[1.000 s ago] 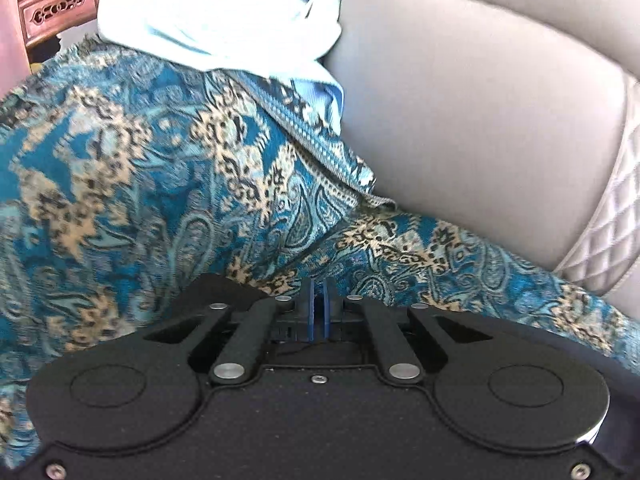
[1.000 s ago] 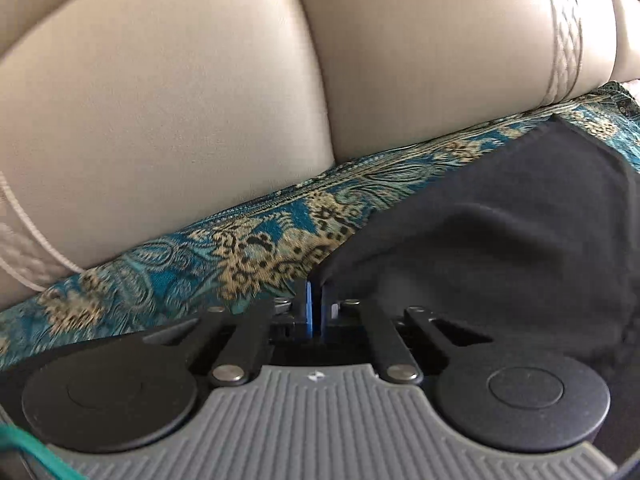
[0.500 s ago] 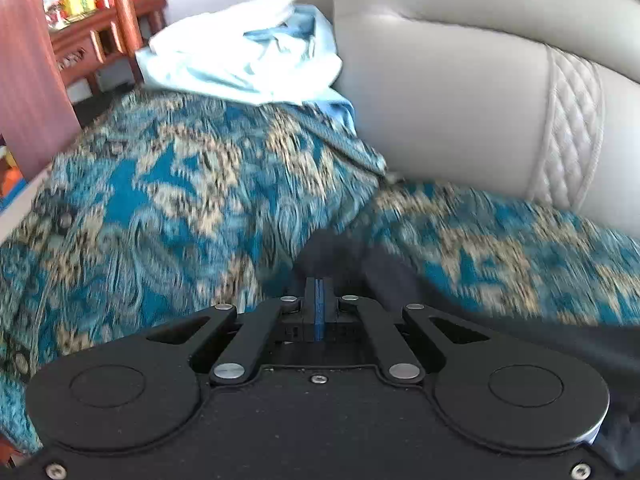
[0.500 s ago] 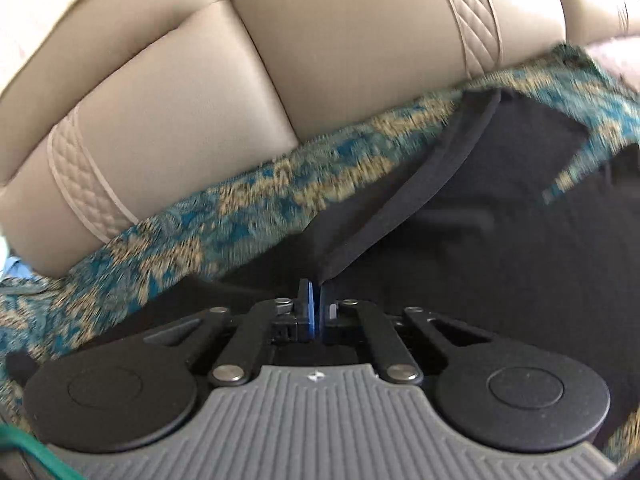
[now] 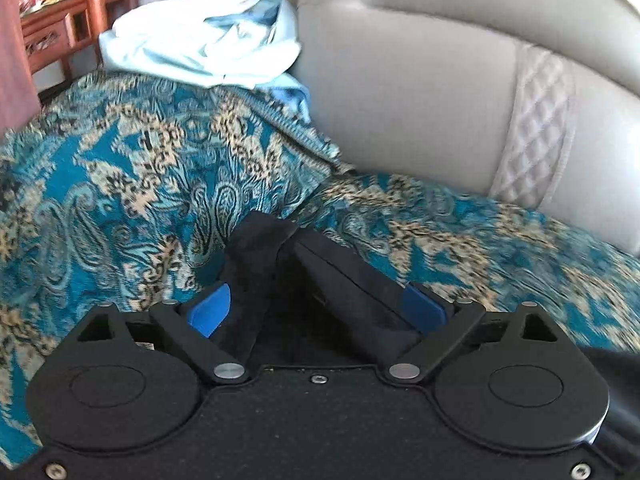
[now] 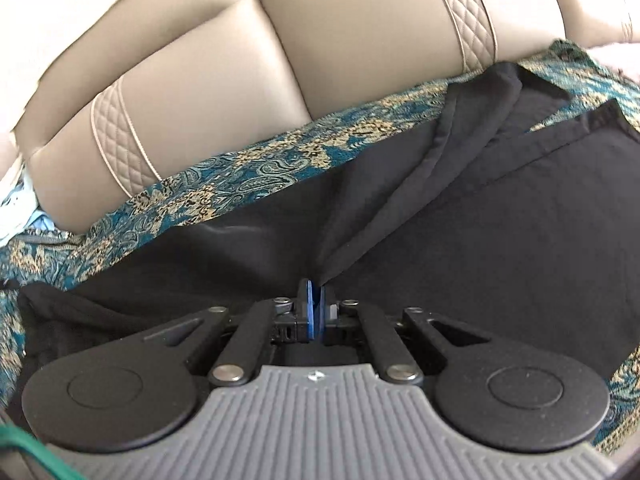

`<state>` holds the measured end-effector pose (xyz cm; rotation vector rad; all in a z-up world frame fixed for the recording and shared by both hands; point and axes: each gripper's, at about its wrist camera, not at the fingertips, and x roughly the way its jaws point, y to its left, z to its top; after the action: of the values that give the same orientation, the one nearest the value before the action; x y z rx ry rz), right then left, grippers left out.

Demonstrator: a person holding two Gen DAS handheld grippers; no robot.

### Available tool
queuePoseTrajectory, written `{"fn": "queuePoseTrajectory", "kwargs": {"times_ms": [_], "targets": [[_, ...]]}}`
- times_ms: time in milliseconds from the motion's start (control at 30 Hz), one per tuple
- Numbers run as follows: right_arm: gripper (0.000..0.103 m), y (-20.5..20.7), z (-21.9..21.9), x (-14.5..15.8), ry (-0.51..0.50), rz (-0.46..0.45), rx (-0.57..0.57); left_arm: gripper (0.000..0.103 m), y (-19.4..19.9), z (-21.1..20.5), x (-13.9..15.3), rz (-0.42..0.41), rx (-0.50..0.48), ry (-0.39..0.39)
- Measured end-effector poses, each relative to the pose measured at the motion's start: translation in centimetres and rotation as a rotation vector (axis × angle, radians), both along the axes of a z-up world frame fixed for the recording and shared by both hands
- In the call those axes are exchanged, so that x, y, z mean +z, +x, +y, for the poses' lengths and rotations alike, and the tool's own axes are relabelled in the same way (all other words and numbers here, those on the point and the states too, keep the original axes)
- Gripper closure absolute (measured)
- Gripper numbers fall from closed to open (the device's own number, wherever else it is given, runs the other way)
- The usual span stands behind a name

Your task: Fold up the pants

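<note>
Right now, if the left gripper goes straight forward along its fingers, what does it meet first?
The open left gripper would first meet the bunched black fabric of the pants between its blue fingers, then probably the teal paisley-patterned sofa cover; depth is unclear.

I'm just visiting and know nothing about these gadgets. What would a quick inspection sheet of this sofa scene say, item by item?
Surface: sofa seat under a teal paisley throw, beige leather backrest behind.
Job's things: black pants spread on the throw, one edge lifted into a ridge.
Clutter: pale blue and white cloth pile at the throw's far end.
Grippers: left gripper open, blue fingers spread with pants fabric between them; right gripper shut, pinching a pants fold.
Cables: green cord at the right view's bottom corner.
Surroundings: carved wooden furniture beyond the sofa.
</note>
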<state>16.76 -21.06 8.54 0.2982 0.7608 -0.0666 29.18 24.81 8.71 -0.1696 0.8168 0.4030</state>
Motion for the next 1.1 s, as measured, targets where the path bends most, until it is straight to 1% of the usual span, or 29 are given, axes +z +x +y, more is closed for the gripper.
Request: {"fn": "queuePoseTrajectory", "kwargs": {"times_ms": [67, 200, 333, 433, 500, 567, 633, 700, 733, 767, 800, 833, 900, 967, 1000, 1033, 1067, 1100], "targets": [[0.098, -0.7, -0.1, -0.3, -0.010, -0.042, 0.023, 0.009, 1.5, 0.2, -1.1, 0.013, 0.046, 0.001], [0.097, -0.6, 0.0, -0.3, -0.009, -0.036, 0.010, 0.009, 4.3, 0.8, -3.7, 0.076, 0.118, 0.008], [0.097, -0.6, -0.2, -0.7, -0.006, -0.028, 0.011, 0.008, 5.8, 1.8, -5.5, 0.109, 0.146, -0.039], [0.097, -1.0, -0.3, -1.0, -0.002, -0.024, 0.009, 0.005, 6.2, 2.3, -6.3, 0.116, 0.169, -0.072], [0.098, -1.2, -0.2, -0.9, -0.024, -0.024, 0.003, 0.005, 6.4, 2.4, -6.5, 0.122, 0.172, -0.085], [0.098, -1.3, 0.0, -1.0, -0.060, -0.021, -0.017, 0.014, 6.5, 2.4, -6.6, 0.122, 0.158, -0.097], [0.098, -1.3, -0.4, -1.0, -0.039, -0.021, -0.023, 0.066, 6.4, 2.3, -6.4, 0.124, 0.130, -0.101], [0.098, -1.4, -0.7, -0.9, -0.014, -0.030, -0.023, 0.080, 6.2, 2.2, -6.2, 0.144, 0.122, -0.099], [0.097, -1.3, -0.7, -0.9, -0.010, -0.037, -0.020, 0.086, 5.9, 2.2, -5.9, 0.132, 0.118, -0.098], [0.097, -1.3, -0.8, -0.8, -0.005, -0.043, -0.015, 0.088, 5.6, 2.3, -5.5, 0.122, 0.111, -0.099], [0.093, -1.2, -0.8, -0.7, 0.007, -0.048, -0.010, 0.091, 5.3, 2.3, -5.1, 0.117, 0.103, -0.102], [0.087, -1.1, -0.9, -0.7, 0.034, -0.054, -0.007, 0.092, 5.0, 2.4, -4.7, 0.115, 0.100, -0.105], [0.086, -0.9, -1.2, -0.6, 0.105, -0.057, -0.001, 0.094, 4.2, 2.5, -3.7, 0.104, 0.095, -0.111], [0.076, -0.5, -1.5, -0.7, 0.194, -0.058, 0.001, 0.094, 3.4, 2.6, -2.6, 0.098, 0.085, -0.108], [0.063, -0.2, -1.6, -0.8, 0.236, -0.058, 0.006, 0.094, 3.0, 2.6, -2.1, 0.096, 0.080, -0.108], [0.054, 0.1, -1.8, -0.9, 0.286, -0.059, 0.009, 0.095, 2.6, 2.5, -1.6, 0.092, 0.074, -0.105], [0.052, 0.3, -1.9, -0.9, 0.329, -0.062, 0.008, 0.095, 2.1, 2.5, -1.0, 0.087, 0.065, -0.099], [0.044, 0.7, -2.0, -1.0, 0.366, -0.064, 0.007, 0.095, 1.6, 2.4, -0.5, 0.081, 0.057, -0.094]]}}
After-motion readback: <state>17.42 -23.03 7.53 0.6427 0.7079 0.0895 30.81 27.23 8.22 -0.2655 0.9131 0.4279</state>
